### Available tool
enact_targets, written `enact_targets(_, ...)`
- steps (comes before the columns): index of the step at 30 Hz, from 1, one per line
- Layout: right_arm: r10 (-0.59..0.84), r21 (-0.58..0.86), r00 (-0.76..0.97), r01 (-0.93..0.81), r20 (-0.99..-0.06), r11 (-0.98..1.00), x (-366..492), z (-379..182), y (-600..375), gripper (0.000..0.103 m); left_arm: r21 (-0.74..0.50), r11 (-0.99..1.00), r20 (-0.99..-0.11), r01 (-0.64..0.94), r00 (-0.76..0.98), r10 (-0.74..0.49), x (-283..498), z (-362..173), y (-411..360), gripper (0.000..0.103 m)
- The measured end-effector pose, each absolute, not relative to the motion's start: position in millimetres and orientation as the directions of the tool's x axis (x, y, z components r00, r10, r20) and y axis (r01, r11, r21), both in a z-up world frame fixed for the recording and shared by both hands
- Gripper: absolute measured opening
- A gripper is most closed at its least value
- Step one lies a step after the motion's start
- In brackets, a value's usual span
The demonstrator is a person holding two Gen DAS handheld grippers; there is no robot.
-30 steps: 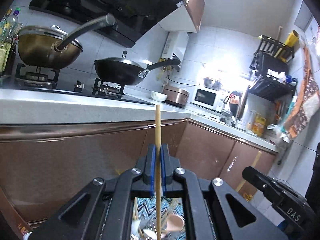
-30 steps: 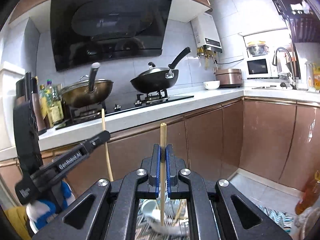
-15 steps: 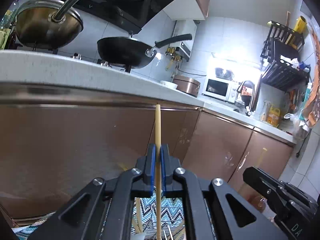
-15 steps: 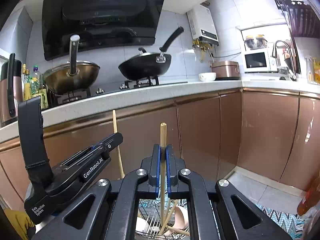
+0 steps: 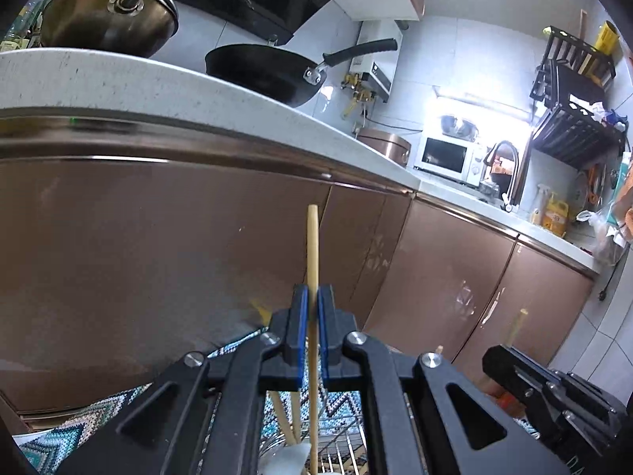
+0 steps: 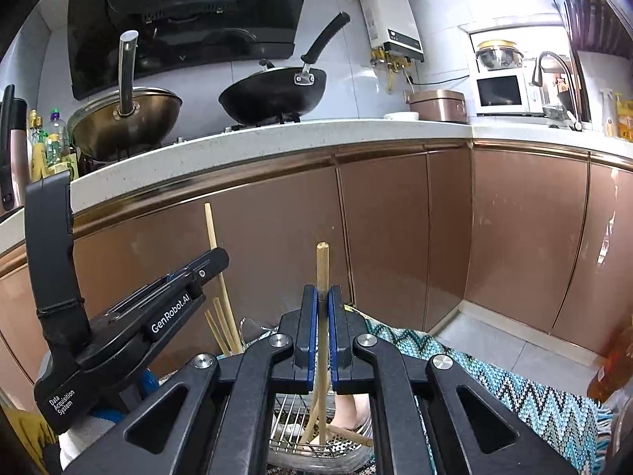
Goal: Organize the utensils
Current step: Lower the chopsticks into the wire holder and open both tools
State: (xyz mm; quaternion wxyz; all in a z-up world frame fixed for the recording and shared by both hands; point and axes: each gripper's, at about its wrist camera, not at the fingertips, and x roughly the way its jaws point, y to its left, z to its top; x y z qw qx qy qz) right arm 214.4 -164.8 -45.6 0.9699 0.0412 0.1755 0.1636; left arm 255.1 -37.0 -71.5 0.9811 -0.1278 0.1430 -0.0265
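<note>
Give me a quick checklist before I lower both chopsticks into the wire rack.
1. Left tool gripping its chopstick: ok, clamped between the pads.
2. Right tool gripping its chopstick: ok.
3. Both sticks upright: ok, roughly vertical.
4. Wire rack under the right stick: ok, lower end over it.
5. Tools clear of each other: ok, apart.
6. Free slot in the rack: cannot tell, partly hidden.

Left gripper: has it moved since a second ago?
Yes. The left gripper, shut on a chopstick, has come down: the chopstick's tip now sits well below the countertop edge it reached before.
</note>
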Motion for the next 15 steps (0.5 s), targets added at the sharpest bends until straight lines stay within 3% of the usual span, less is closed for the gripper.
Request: enact_targets(15, 0.316, 0.121, 0.876, -0.292, -0.365, 0.949, 211, -59, -165, 0.005, -0.219, 0.976, -0.29, -0.001, 0.955, -0.064, 250, -86, -42, 0.005)
